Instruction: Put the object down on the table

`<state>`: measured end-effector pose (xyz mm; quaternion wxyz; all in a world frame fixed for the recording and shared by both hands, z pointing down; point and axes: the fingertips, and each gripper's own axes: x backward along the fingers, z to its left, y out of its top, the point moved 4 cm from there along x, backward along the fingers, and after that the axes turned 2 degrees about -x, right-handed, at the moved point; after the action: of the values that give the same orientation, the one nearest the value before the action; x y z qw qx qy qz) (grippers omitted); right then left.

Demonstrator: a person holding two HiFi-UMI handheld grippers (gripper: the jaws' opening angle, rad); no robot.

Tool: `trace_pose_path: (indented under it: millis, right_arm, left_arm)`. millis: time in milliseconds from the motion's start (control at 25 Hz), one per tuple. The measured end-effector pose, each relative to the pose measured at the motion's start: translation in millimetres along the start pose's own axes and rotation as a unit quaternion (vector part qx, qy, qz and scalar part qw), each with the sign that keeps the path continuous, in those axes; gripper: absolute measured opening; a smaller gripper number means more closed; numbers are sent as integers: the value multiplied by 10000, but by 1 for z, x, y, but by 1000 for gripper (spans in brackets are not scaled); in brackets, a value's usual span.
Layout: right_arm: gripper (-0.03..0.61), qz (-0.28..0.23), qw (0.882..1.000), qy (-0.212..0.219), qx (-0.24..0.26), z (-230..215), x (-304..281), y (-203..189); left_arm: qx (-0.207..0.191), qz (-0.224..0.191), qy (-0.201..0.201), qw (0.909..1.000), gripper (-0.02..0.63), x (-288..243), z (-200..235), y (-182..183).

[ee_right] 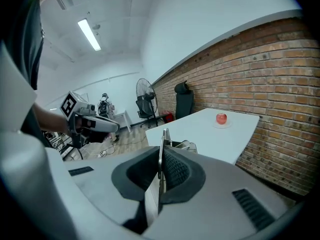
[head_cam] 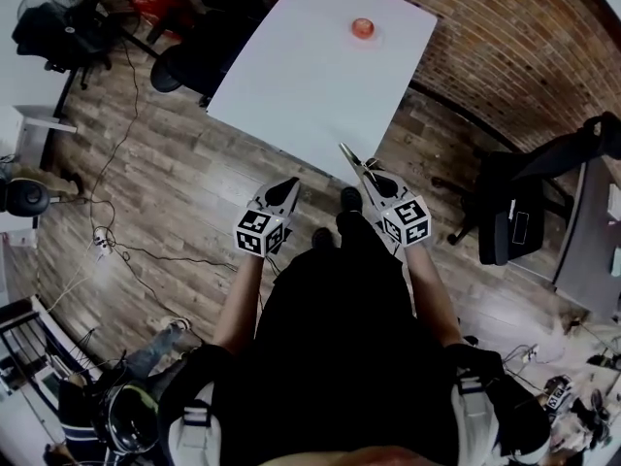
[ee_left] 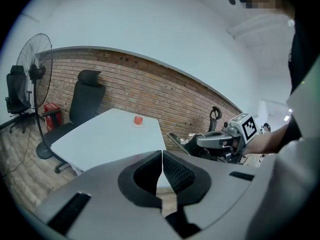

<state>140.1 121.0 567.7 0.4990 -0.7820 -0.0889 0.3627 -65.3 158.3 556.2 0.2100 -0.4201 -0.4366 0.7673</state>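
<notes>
A thin, silvery metal tool (head_cam: 353,159) sits pinched edge-on in the right gripper (head_cam: 373,177), off the surface. Its tip points toward eleven o'clock, over the near edge of the white table (head_cam: 301,85) at twelve o'clock.

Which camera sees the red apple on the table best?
The right gripper view: the red apple shows side-on and clearest, on the white table. The left gripper view shows it side-on too, but fainter. The head view shows only its top, from above.
</notes>
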Motion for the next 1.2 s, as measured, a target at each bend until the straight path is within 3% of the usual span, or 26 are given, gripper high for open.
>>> trace_pose_path:
  millis: [800,1200]
  right_arm:
    - [5,298,9969,667,301,-76,-53,48]
    - [5,374,9919,1098,525,-104,-78,66]
  left_arm:
    - [299,-164,666,9972,21,-56,25,52]
    - [519,-240,1136,9919,21,-71,31,60]
